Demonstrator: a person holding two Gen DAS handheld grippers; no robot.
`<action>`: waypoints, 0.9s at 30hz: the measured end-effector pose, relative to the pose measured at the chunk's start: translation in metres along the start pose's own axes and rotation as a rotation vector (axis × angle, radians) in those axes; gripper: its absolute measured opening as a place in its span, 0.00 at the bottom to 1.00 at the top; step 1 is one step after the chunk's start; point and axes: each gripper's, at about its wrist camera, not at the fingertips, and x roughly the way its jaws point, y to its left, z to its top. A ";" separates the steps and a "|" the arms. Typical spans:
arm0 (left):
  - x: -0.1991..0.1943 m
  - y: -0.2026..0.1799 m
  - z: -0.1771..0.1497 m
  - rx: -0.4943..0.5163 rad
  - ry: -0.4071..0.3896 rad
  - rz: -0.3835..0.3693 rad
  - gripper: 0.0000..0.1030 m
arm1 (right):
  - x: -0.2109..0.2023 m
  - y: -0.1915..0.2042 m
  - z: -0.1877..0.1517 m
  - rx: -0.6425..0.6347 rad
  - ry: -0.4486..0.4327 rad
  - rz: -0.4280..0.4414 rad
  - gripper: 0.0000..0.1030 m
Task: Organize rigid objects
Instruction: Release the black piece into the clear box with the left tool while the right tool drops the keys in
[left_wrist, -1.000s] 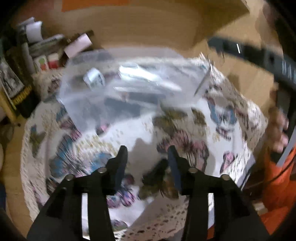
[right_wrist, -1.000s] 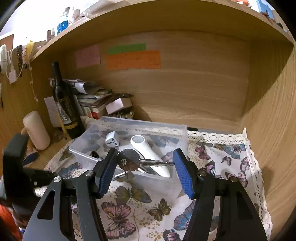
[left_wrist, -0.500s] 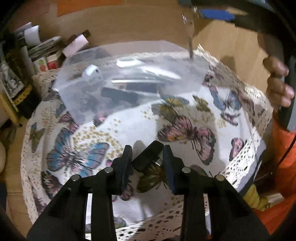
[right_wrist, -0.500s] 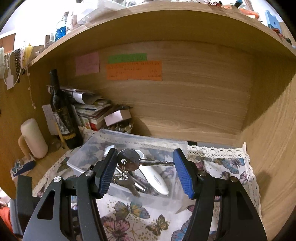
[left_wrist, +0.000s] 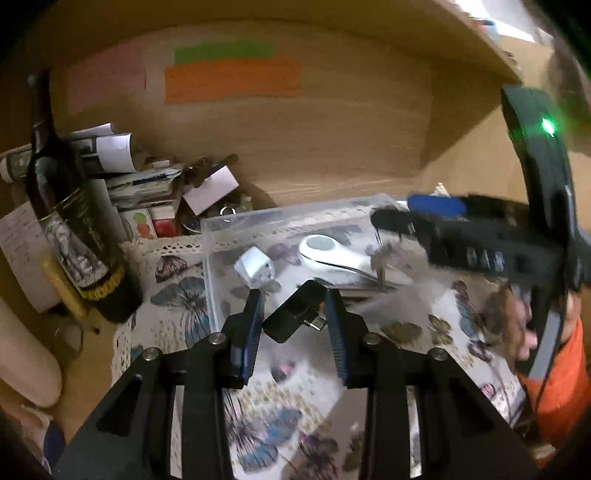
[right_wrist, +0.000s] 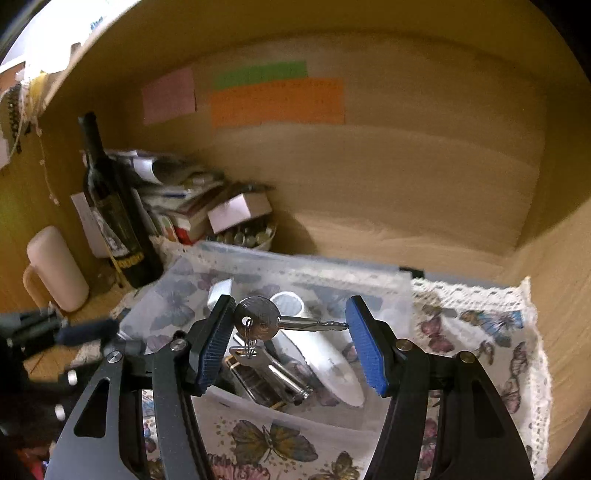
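Right now my left gripper (left_wrist: 294, 314) is clenched on a small black adapter (left_wrist: 293, 314), held above the near wall of the clear bin (left_wrist: 258, 216). My right gripper (right_wrist: 290, 334) grips a key (right_wrist: 266, 322) lengthwise between its pads over the same bin, where a white gadget (right_wrist: 328, 363) and a white cube (left_wrist: 255, 266) lie

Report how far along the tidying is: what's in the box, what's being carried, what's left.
Done: the clear box already holds a white charger cube, a white handheld device and metal pieces. In hand: the left gripper carries a black USB adapter; the right gripper holds a key over the box. Left: drop both in.
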 end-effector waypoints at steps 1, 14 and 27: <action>0.006 0.004 0.003 -0.005 0.010 0.002 0.33 | 0.006 0.000 -0.002 -0.001 0.016 -0.001 0.57; 0.057 0.012 0.004 -0.045 0.095 0.007 0.34 | 0.043 -0.001 -0.013 -0.010 0.144 0.025 0.57; 0.001 0.012 0.014 -0.064 -0.040 0.005 0.53 | -0.041 0.002 -0.002 0.001 -0.061 -0.016 0.80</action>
